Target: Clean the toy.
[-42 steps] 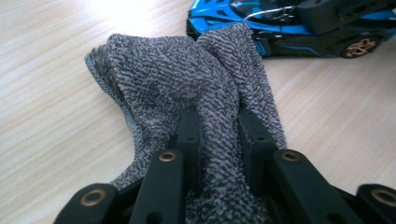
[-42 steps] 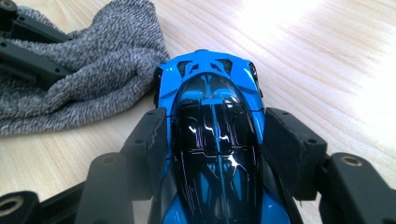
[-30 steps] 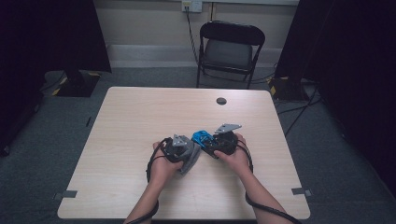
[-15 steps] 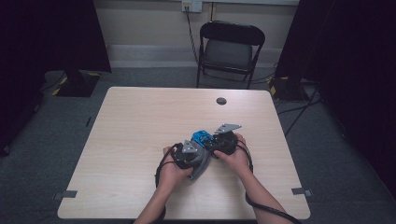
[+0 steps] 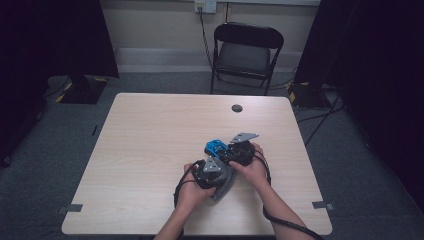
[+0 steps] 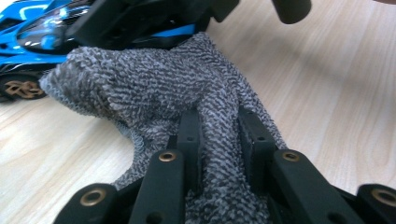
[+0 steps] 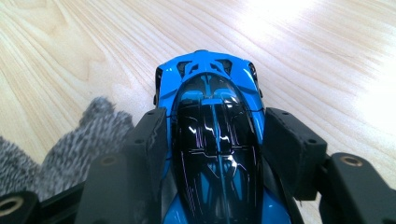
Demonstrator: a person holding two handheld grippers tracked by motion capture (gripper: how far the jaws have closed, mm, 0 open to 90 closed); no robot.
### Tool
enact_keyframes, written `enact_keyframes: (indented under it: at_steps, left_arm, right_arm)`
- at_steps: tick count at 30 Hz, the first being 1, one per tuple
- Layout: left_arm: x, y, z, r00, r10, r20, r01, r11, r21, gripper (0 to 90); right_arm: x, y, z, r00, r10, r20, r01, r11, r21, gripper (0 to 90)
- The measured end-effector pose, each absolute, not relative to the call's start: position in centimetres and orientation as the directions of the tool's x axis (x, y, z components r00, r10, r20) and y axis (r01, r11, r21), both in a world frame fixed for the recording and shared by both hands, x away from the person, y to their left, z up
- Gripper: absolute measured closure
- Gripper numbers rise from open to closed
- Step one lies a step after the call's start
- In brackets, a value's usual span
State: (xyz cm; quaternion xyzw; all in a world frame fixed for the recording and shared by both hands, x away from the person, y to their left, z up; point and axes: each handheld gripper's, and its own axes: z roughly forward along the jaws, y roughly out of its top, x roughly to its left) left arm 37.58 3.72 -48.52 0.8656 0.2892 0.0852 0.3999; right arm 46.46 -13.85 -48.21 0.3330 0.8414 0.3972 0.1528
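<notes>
Sitting between jaws (both sides): toy car

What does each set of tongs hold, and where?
Left tongs pinch a bunched fold of the grey cloth. Right tongs clamp the blue toy car across its sides.

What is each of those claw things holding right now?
Left gripper: jaws shut on the grey cloth.
Right gripper: jaws shut on the blue toy car, one on each side.
</notes>
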Motion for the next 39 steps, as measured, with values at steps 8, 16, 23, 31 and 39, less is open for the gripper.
enact_keyframes:
  at_steps: [8, 16, 23, 31, 39]
  left_arm:
    - [36.7, 2.6, -48.6, 0.842, 0.532, -0.092, 0.41, -0.518, 0.751, 73.4]
    - [35.8, 1.1, -48.7, 0.872, 0.476, -0.109, 0.381, -0.524, 0.762, 73.4]
    - [35.0, 0.4, -48.5, 0.896, 0.422, -0.137, 0.363, -0.521, 0.772, 73.2]
    - [34.4, -0.3, -48.3, 0.913, 0.382, -0.142, 0.34, -0.523, 0.782, 73.1]
    - [34.8, -0.4, -48.3, 0.904, 0.404, -0.137, 0.343, -0.496, 0.797, 73.1]
  right_arm:
    - [46.5, -13.9, -48.2, -0.732, 0.681, 0.006, 0.437, 0.462, 0.772, 40.7]
    - [46.5, -13.9, -48.2, -0.737, 0.676, 0.006, 0.434, 0.465, 0.772, 40.7]
    - [46.5, -14.1, -48.3, -0.738, 0.675, 0.014, 0.431, 0.455, 0.779, 40.7]
    - [46.5, -14.3, -48.5, -0.742, 0.67, 0.017, 0.423, 0.448, 0.787, 40.2]
    - [46.4, -16.0, -47.4, -0.732, 0.681, 0.021, 0.41, 0.415, 0.812, 34.7]
